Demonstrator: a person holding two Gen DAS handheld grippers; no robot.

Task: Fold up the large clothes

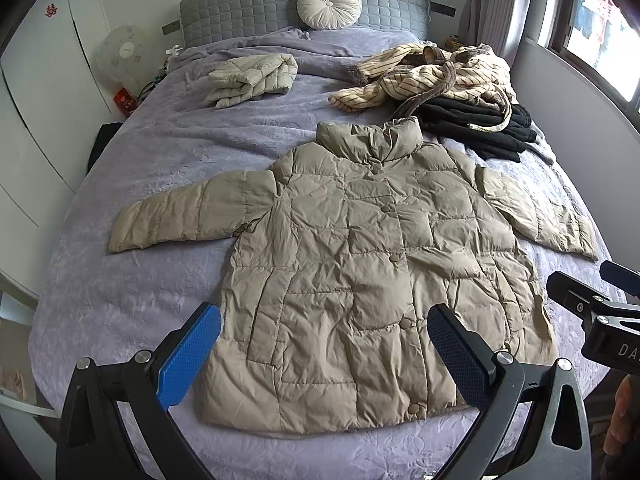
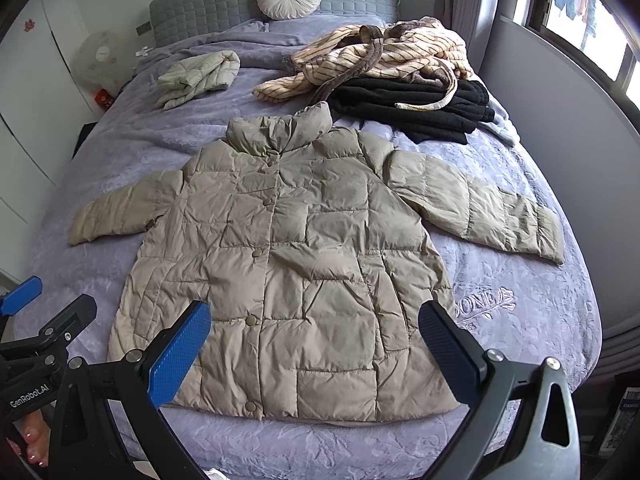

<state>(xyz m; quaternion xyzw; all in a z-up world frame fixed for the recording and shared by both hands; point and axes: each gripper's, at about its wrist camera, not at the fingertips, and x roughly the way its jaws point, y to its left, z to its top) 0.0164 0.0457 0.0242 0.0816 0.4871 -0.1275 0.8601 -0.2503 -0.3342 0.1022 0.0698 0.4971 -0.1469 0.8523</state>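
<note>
Lavender bedspread (image 1: 140, 280) carries a tan puffer jacket (image 1: 360, 272), spread flat and buttoned, just ahead of my jaws. My left gripper (image 1: 324, 344) and right gripper (image 2: 316, 340) both hover wide open, holding nothing.

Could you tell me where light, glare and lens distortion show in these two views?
Left wrist view: daylight from the blown-out window; fisheye bows the bed edges. Right wrist view: the window is equally overexposed; the jacket stays sharp, softly lit, corners vignetted black.
</note>
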